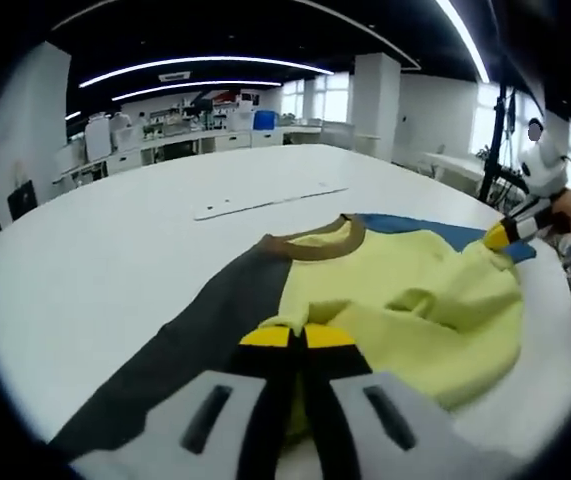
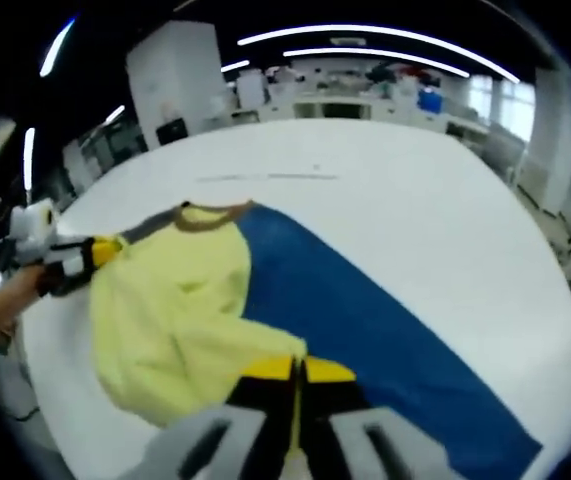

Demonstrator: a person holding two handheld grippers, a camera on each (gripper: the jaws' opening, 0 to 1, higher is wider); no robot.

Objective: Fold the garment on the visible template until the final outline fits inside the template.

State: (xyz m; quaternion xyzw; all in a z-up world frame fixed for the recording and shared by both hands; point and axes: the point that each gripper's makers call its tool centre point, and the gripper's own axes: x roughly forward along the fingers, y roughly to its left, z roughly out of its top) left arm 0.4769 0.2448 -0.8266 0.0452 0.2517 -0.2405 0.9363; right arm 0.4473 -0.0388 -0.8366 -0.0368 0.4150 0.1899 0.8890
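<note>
White bench is carrying everything, round-edged in both views. Room behind is looking like an open lab: ceiling strip lights, white pillars, cluttered counters at the back.

Yellow garment is lying rumpled mid-bench, brown collar facing the far side. It is sitting on the template, a dark grey panel and a blue panel.

My left tool is pinching shut on the garment's near edge, yellow tips together. My right tool is doing the same on its own side, jaws closed on yellow cloth.

Left gripper view is showing the grey panel big and a thin pale strip beyond the collar. Right gripper view is showing the blue panel long and wide instead.
</note>
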